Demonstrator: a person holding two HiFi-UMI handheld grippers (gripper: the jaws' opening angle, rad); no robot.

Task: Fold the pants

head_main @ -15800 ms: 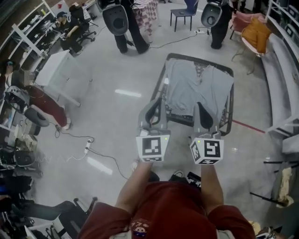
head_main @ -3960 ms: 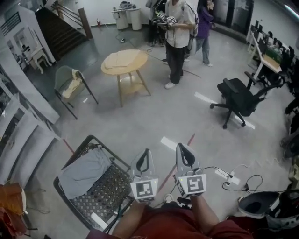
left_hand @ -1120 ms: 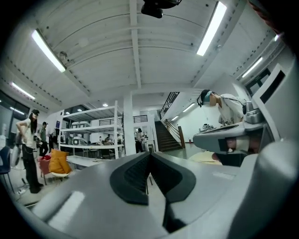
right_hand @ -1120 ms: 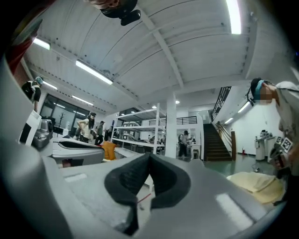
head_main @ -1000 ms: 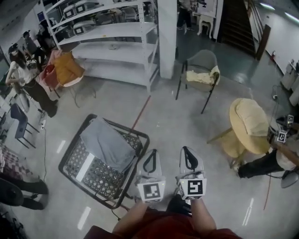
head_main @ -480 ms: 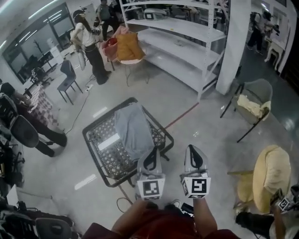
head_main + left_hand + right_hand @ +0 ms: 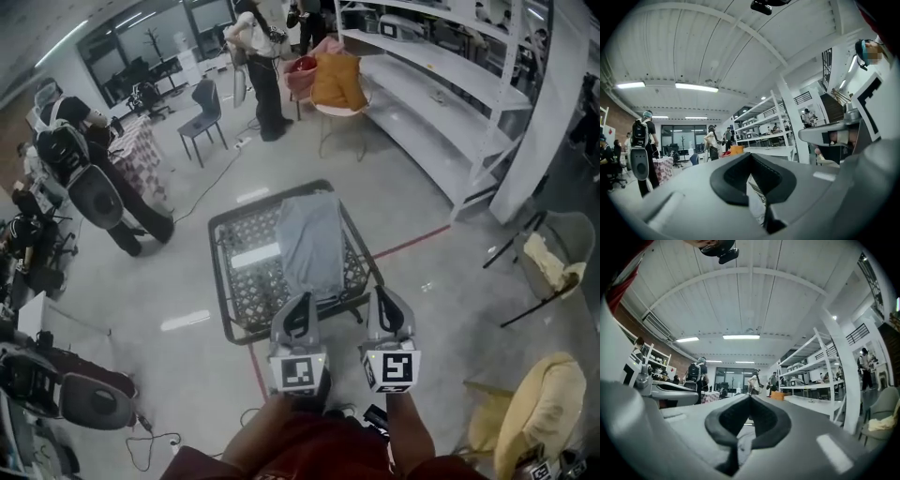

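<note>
Grey pants (image 7: 311,244) lie folded into a long strip on the right half of a black mesh table (image 7: 246,281) in the head view. My left gripper (image 7: 302,302) and right gripper (image 7: 386,298) are held side by side, level, just short of the table's near edge and apart from the pants. Both are shut with nothing between the jaws. The left gripper view has the shut left gripper (image 7: 751,157) pointing across the room, and the right gripper view shows my right gripper (image 7: 750,399) the same way.
People stand at the left (image 7: 94,178) and at the back (image 7: 262,56). White shelving (image 7: 441,75) runs along the right, with a chair holding an orange cushion (image 7: 337,80) before it. A grey chair (image 7: 553,262) and a yellow round table (image 7: 534,412) stand at the right. A cable (image 7: 150,441) lies on the floor.
The view has swung round the room, so the table with the pants now lies straight ahead of both grippers. The grippers stay side by side and shut.
</note>
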